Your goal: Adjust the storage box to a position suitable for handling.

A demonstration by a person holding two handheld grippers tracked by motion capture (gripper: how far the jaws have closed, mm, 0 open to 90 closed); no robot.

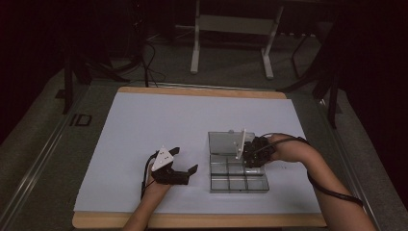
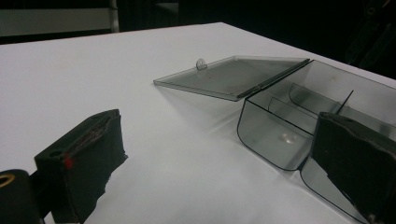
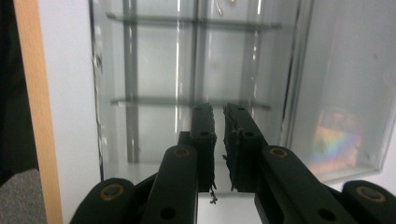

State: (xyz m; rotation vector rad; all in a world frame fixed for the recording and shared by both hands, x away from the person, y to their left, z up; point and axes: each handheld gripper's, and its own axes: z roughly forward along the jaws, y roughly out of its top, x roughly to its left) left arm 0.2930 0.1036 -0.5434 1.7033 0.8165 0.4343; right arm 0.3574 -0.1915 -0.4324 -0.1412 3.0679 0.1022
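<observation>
A clear grey compartment box lies right of centre on the white mat, its lid folded flat open on the far side. My right gripper hangs over the box's right side and points down into it. In the right gripper view its jaws stand nearly together with a thin gap and nothing between them, above the dividers. My left gripper rests on the mat left of the box, open and empty. In the left gripper view the box wall and lid lie just ahead.
The white mat covers a wooden table whose front edge runs along the bottom. A white metal stand and cables sit on the floor beyond the table. A black cable trails along the right forearm.
</observation>
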